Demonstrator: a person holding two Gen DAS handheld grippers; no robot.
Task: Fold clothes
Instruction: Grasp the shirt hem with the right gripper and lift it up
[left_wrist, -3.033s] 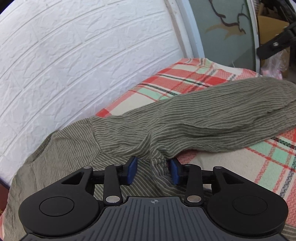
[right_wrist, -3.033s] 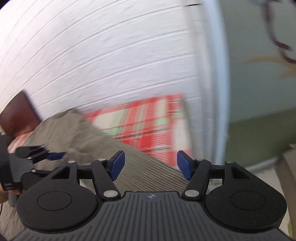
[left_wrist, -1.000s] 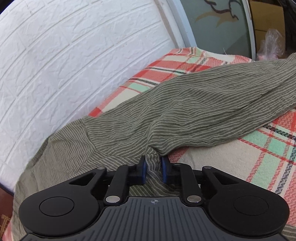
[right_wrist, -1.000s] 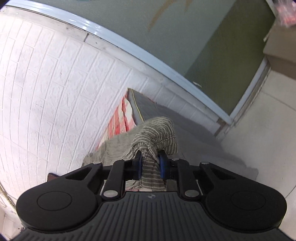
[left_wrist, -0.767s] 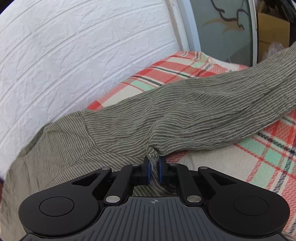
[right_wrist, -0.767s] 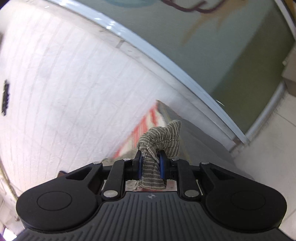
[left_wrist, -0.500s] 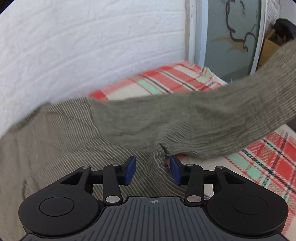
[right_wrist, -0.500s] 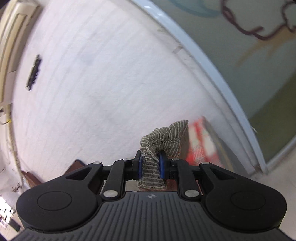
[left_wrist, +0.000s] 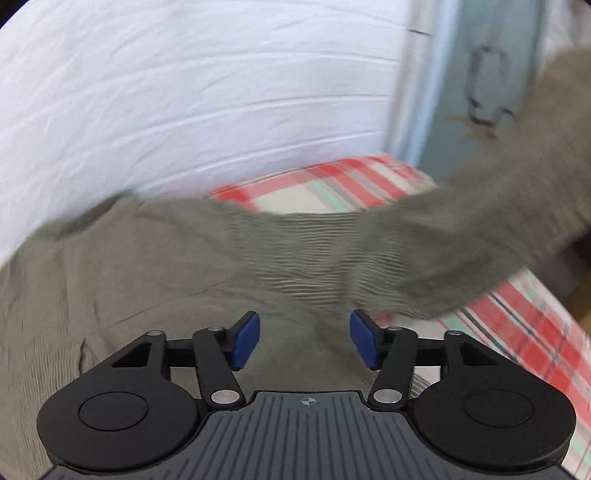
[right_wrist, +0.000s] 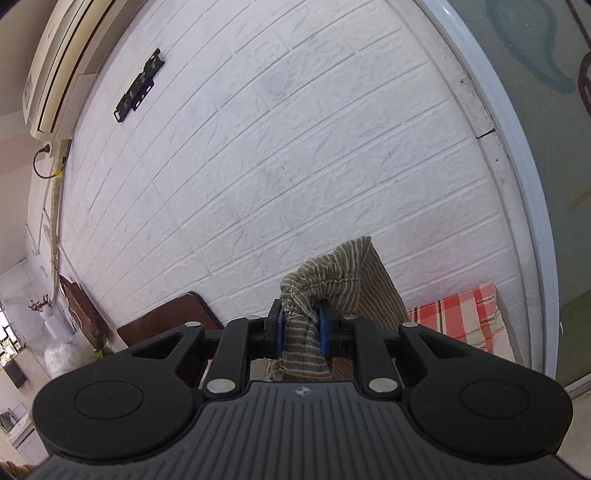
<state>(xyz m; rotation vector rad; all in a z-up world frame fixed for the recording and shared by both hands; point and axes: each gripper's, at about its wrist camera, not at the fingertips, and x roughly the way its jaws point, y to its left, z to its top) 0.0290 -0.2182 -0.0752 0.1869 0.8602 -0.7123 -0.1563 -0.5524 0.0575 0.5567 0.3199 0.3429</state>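
An olive striped garment (left_wrist: 147, 266) is lying spread over the near left of a bed covered by a red plaid blanket (left_wrist: 517, 332), its sleeve (left_wrist: 461, 229) rising blurred toward the upper right. The right tool (right_wrist: 301, 326) is pinching the sleeve's striped cuff (right_wrist: 325, 280) between its blue pads, holding it up before a white brick-pattern wall (right_wrist: 277, 147). The left tool (left_wrist: 304, 338) is hovering with its jaws wide apart, gripping nothing, just above the garment's body. An air conditioner (right_wrist: 55, 66) is hanging at far upper left.
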